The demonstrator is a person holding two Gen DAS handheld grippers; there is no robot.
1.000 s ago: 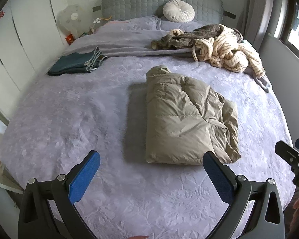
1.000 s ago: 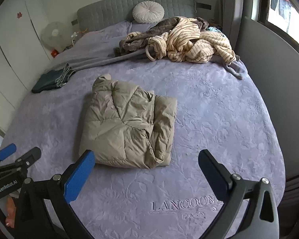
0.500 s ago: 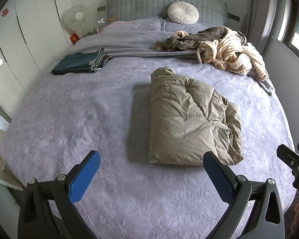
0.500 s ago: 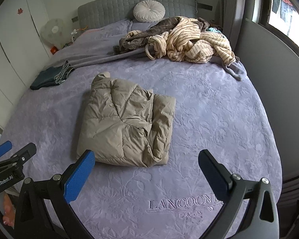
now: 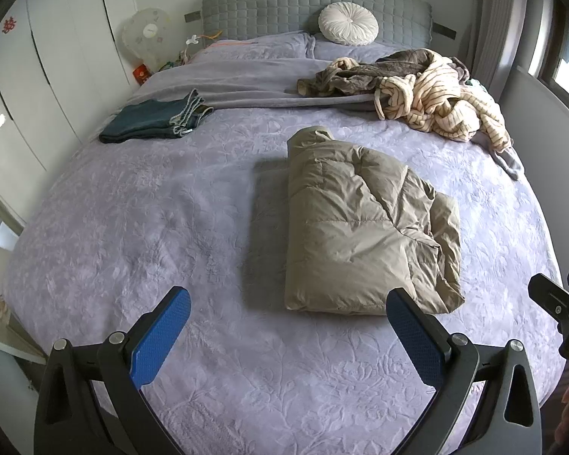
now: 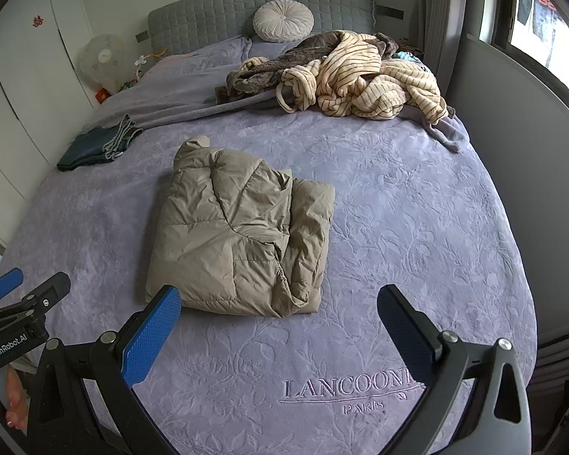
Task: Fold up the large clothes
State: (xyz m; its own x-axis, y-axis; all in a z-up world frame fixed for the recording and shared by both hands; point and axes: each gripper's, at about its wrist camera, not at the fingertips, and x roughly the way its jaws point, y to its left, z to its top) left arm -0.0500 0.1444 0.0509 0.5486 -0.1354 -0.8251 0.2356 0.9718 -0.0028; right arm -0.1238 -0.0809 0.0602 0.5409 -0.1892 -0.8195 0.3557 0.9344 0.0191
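Two views, left wrist: left gripper hovering with jaws apart, jacket lying folded mid-bed, jeans lying far left, right wrist: right gripper hovering with jaws apart, jacket lying just ahead, robes sitting piled near headboard.

The left tool and right tool hang side by side, both spread wide and holding nothing.
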